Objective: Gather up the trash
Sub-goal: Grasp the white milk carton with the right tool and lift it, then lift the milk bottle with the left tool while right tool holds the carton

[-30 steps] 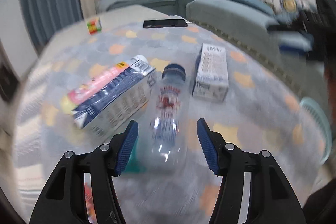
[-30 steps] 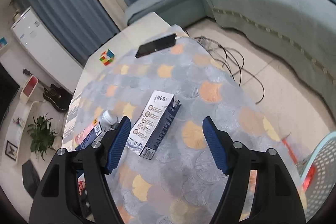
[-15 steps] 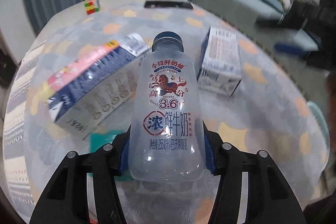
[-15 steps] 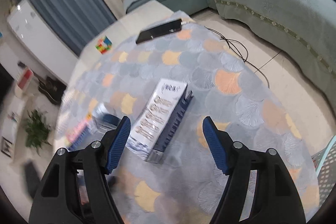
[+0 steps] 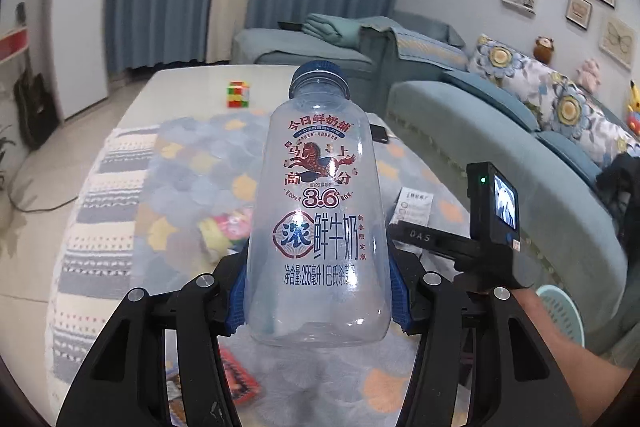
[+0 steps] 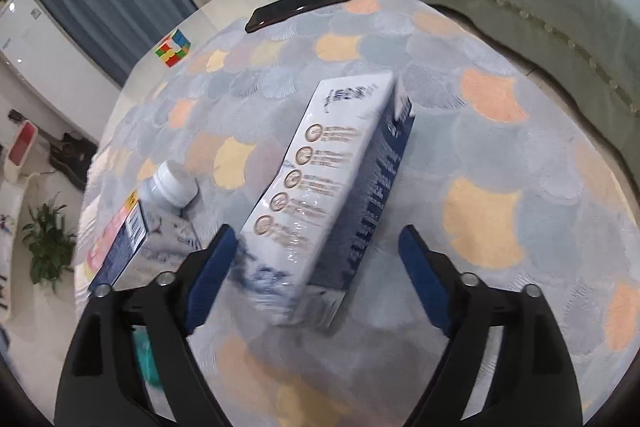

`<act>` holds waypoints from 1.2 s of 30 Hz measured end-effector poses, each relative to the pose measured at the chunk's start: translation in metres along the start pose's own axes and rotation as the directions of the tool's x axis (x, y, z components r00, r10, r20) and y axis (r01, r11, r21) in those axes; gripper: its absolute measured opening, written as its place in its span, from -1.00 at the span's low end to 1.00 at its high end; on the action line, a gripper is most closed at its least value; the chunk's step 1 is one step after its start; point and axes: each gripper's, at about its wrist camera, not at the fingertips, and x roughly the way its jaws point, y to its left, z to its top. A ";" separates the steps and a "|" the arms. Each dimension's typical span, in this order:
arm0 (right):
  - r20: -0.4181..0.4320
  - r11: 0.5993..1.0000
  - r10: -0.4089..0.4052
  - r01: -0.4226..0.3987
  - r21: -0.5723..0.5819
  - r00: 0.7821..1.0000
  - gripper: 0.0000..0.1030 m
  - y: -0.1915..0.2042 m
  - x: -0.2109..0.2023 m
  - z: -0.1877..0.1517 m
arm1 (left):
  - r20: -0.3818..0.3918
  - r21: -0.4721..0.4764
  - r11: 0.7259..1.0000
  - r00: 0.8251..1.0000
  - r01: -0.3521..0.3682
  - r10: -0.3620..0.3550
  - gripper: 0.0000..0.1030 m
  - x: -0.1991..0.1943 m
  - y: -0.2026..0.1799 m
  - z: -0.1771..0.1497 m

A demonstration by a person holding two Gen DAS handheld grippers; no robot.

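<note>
Holding the empty clear milk bottle [image 5: 318, 211] in my left hand-held gripper [image 5: 316, 301], I have its blue pads pressed against both sides of the bottle's lower body, with the blue cap pointing away from me. The bottle is up off the bench [image 5: 188, 87], which wears a scallop-patterned cloth [image 6: 500, 155] in grey, blue and orange.

My right hand-held gripper [image 6: 316, 273] has just been opening its jaws and now they stand wide, straddling the near end of the white-and-navy carton [image 6: 340, 179] that lies flat on the cloth. The pads are clear of the carton on both sides, so nothing is gripped there.

To the left of that carton lies a second carton [image 6: 128, 243] with a pink side and a white screw cap, also on its side. Farther off, a black phone [image 6: 298, 5] sits at the cloth's far edge and a colour cube [image 6: 173, 47] stands on the bare benchtop beyond it.
</note>
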 end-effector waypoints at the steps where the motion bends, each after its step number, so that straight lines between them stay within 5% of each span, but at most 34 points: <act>1: 0.004 1.000 -0.021 0.021 -0.003 1.000 0.69 0.004 0.003 0.000 | 0.002 0.000 1.000 1.000 -0.015 0.015 0.02 -0.001 0.003 -0.001; 8: 0.011 0.989 -0.100 0.100 -0.105 0.995 0.80 0.026 0.015 -0.003 | 0.029 0.031 0.997 0.997 -0.071 0.070 0.01 -0.009 0.015 -0.004; 9: 0.006 0.988 -0.098 0.099 -0.117 0.995 0.68 0.028 0.015 -0.004 | 0.025 0.035 0.996 0.997 -0.076 0.076 0.01 -0.008 0.014 -0.004; 12: 0.011 0.969 -0.143 0.142 -0.203 0.990 -0.24 0.037 0.017 -0.007 | 0.013 0.032 0.996 0.996 -0.083 0.083 -0.01 -0.008 0.015 -0.007; 18: -0.016 0.980 -0.065 0.060 -0.192 0.998 -0.29 0.028 0.006 -0.007 | 0.059 0.047 0.996 0.996 -0.071 0.068 -0.02 -0.019 0.009 -0.004; 34: 0.157 0.946 0.081 -0.026 -0.324 0.984 -0.33 0.024 -0.105 0.004 | 0.225 0.097 0.994 0.974 -0.042 0.019 -0.12 -0.056 -0.018 0.000; 35: 0.168 0.944 0.091 -0.032 -0.327 0.982 -0.33 0.021 -0.114 0.003 | 0.232 0.097 0.995 0.973 -0.036 0.013 -0.39 -0.058 -0.019 0.000; 36: 0.174 0.944 0.099 -0.037 -0.328 0.980 -0.33 0.019 -0.121 0.003 | 0.235 0.103 0.994 0.972 -0.032 0.007 -0.98 -0.060 -0.021 0.001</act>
